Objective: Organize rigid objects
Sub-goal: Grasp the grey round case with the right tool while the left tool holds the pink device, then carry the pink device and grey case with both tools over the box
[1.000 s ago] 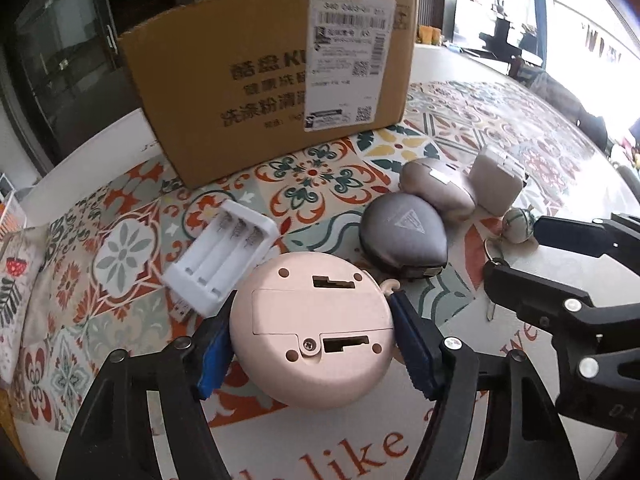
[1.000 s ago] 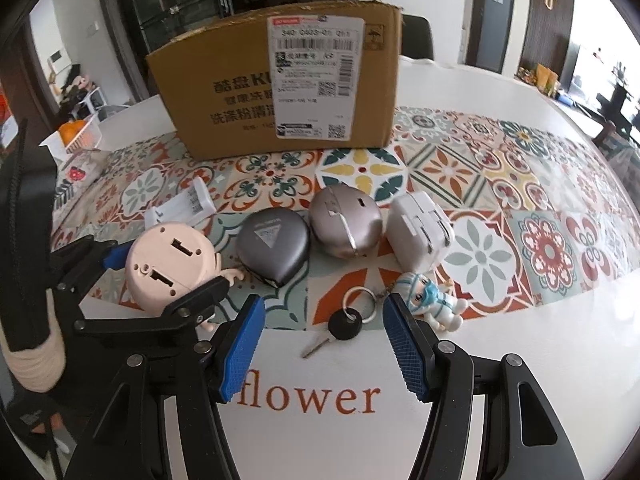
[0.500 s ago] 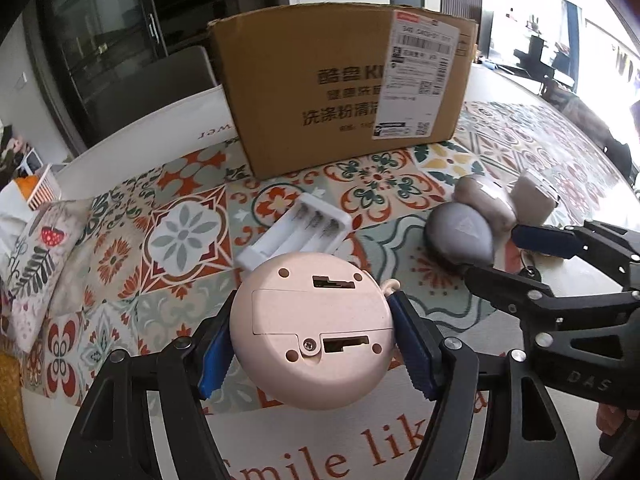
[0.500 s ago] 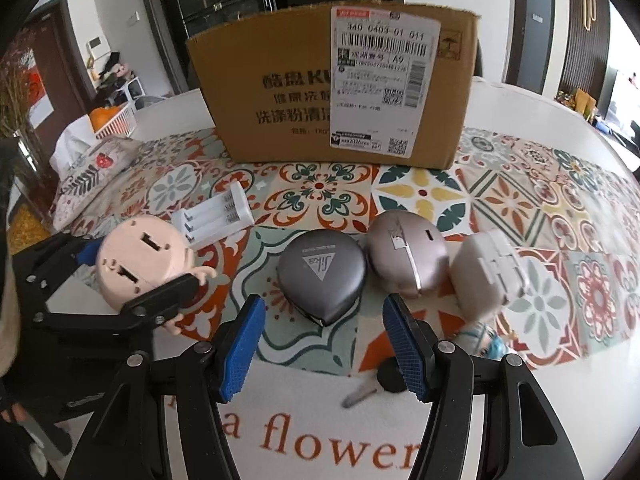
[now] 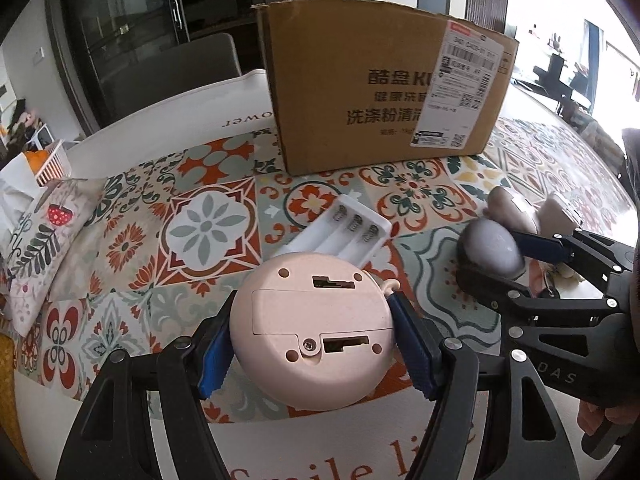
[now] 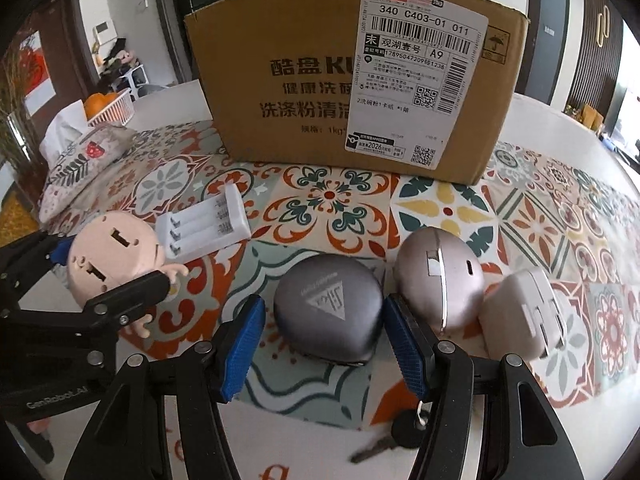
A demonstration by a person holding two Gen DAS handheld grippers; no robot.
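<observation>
Left gripper [image 5: 312, 344] pinches the pink round toy [image 5: 312, 332] between its blue pads, lifted above the tablecloth [image 5: 208, 232] near its front edge. Right gripper [image 6: 324, 344] is spread, pads either side of the grey case [image 6: 328, 312] without touching, mid-cloth. White battery holder [image 6: 204, 228] lies beside; cardboard box [image 6: 320, 88] stands behind.

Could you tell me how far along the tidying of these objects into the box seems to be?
Nothing visibly done yet; the cardboard box interior is hidden. In hand: the left gripper clamps the pink round device; the right gripper brackets the grey case, pads not touching. Left: battery holder, rose-gold case, white adapter, key.
</observation>
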